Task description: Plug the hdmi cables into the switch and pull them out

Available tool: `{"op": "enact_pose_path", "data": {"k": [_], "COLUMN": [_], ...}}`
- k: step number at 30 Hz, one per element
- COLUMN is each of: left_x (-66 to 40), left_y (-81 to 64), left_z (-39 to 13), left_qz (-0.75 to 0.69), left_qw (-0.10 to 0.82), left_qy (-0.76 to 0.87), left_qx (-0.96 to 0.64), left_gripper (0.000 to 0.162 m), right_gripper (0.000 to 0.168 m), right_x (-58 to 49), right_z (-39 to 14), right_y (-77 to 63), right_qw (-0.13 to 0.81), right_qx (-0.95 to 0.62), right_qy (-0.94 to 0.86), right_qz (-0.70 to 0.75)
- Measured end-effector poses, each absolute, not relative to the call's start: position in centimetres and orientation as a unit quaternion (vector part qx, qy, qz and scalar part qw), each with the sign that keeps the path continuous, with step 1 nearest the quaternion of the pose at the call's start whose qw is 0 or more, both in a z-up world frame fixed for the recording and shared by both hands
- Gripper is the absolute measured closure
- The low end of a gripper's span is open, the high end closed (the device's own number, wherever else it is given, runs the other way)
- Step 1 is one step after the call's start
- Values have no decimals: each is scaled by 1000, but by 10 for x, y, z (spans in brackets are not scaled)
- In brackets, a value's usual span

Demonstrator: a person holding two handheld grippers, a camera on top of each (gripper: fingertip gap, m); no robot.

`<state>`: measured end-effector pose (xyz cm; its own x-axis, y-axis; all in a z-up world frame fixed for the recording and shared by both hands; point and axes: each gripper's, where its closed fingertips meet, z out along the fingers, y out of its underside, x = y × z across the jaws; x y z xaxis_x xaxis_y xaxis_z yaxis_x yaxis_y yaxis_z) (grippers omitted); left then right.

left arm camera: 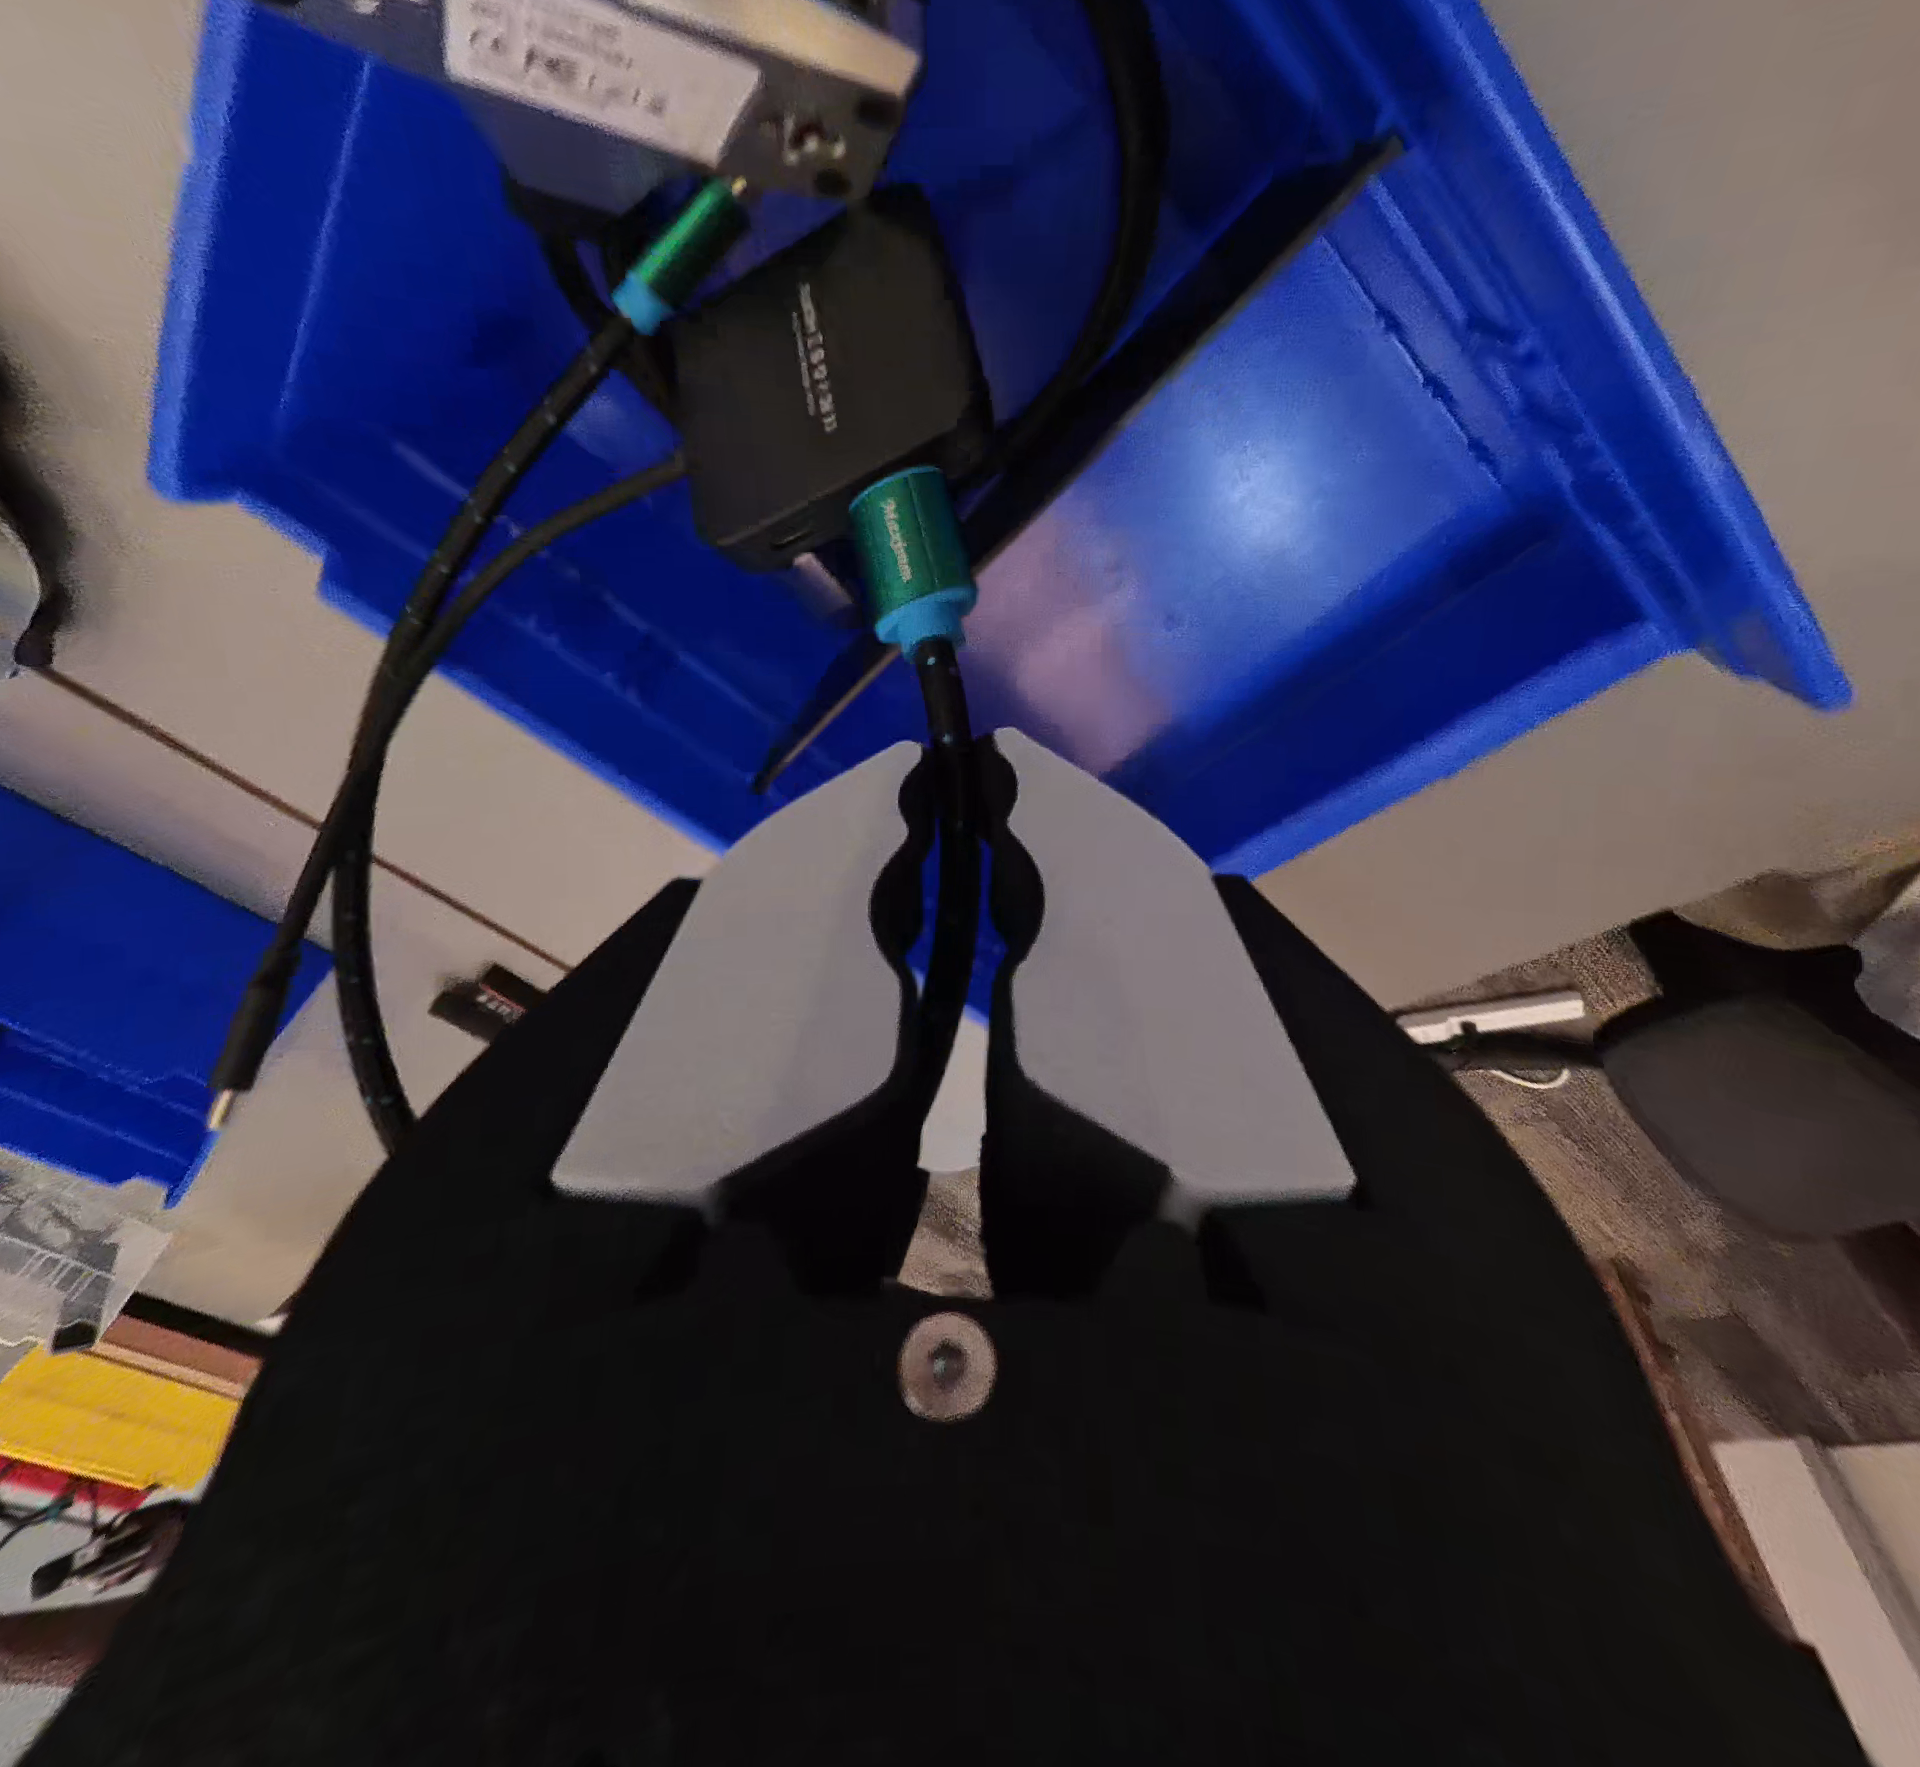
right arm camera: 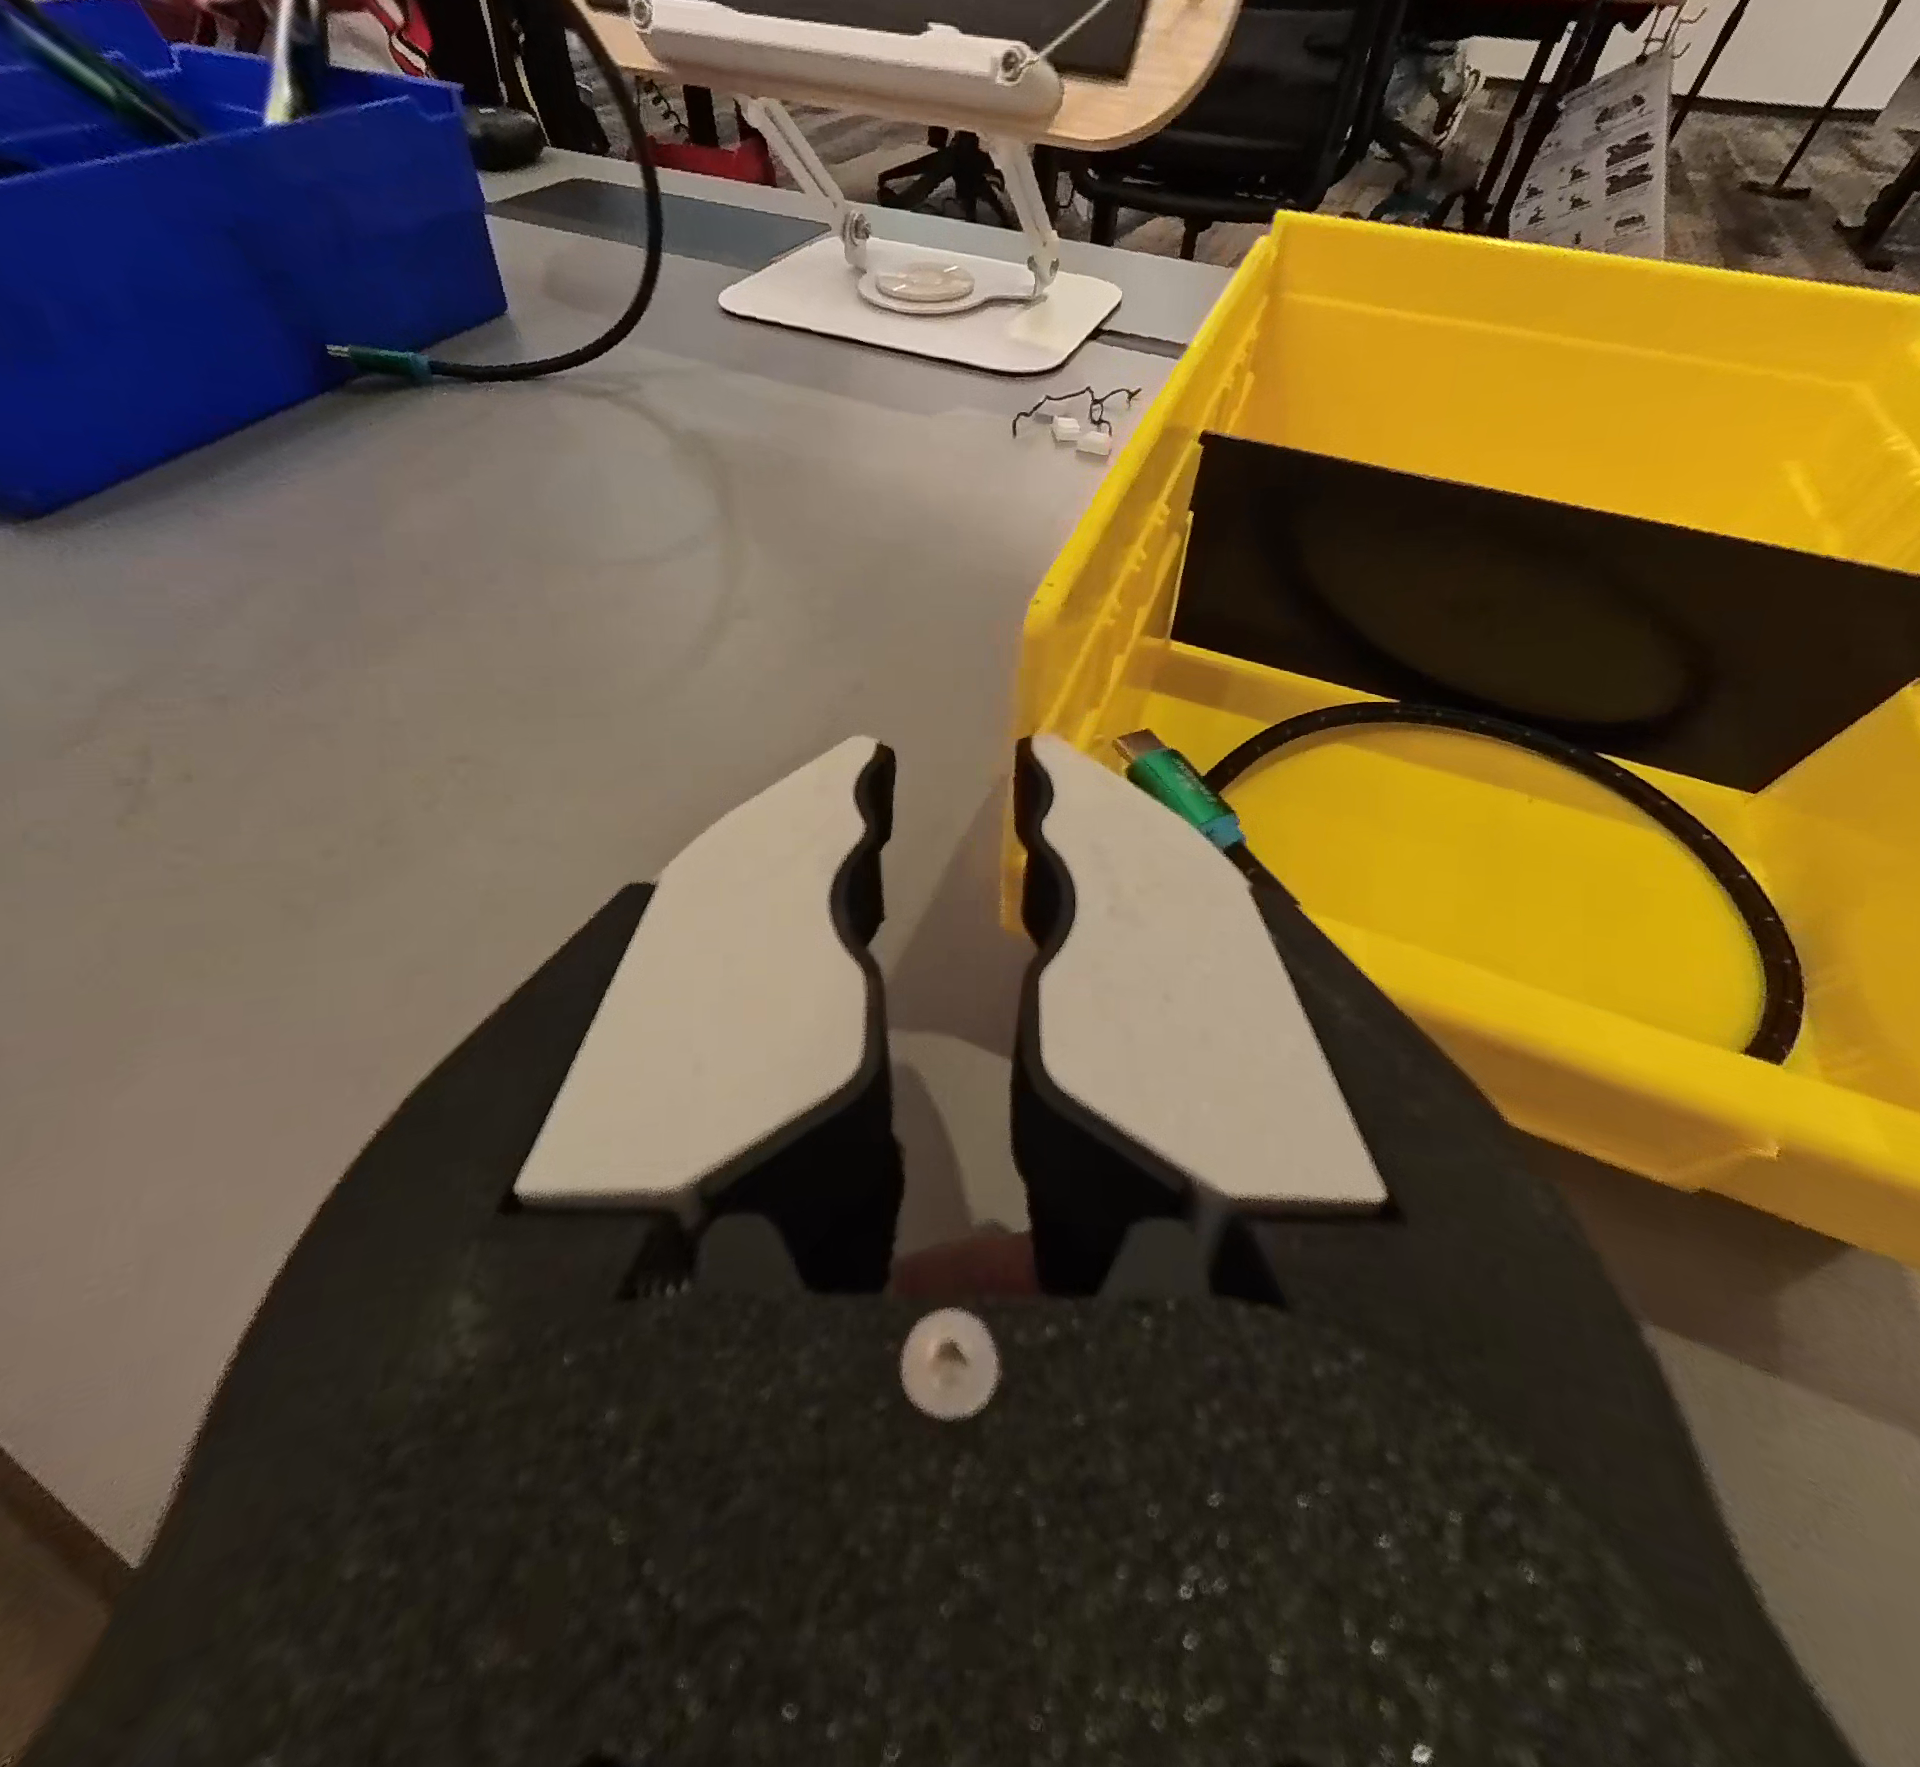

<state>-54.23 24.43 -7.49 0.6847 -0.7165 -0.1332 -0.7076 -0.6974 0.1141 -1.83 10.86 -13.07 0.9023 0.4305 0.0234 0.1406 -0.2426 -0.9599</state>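
Note:
In the left wrist view my left gripper [left arm camera: 956, 761] is shut on a black braided HDMI cable [left arm camera: 951, 886], just behind its green plug [left arm camera: 911, 564]. That plug sits at a port of the black switch [left arm camera: 831, 377], which hangs over the blue bin [left arm camera: 1351, 491]. A second green plug [left arm camera: 681, 252] lies against a grey metal box [left arm camera: 582, 44] above the switch. In the right wrist view my right gripper [right arm camera: 954, 761] is open and empty above the grey table [right arm camera: 416, 678]. Another HDMI cable with a green plug [right arm camera: 1179, 792] lies coiled in the yellow bin [right arm camera: 1558, 387].
A blue bin [right arm camera: 208, 263] stands at the left of the table with a black cable [right arm camera: 623, 159] looping out of it. A white tablet stand [right arm camera: 925, 294] is at the back. A thin black cable [left arm camera: 281, 969] with a small plug hangs at left. There is about 55 centimetres between the tips of the two grippers.

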Motion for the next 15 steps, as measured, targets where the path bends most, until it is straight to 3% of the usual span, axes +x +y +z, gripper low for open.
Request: {"op": "enact_pose_path", "data": {"k": [5,11,15], "left_x": [-564,-553,-505], "left_y": [222,203,181], "left_z": [-27,27,55], "left_qz": [-91,-57,-14], "left_qw": [-11,-121,-169], "left_qy": [-386,-371,-410], "left_qx": [918,919,896], "left_gripper": [156,155,156], "right_gripper": [148,148,137], "right_x": [-24,-49,-102], "right_z": [-130,-117,-82], "right_y": [110,106,104], "right_qw": [590,605,615], "right_qx": [-776,-751,-688], "right_qy": [-192,-232,-340], "right_qz": [116,126,180]}}
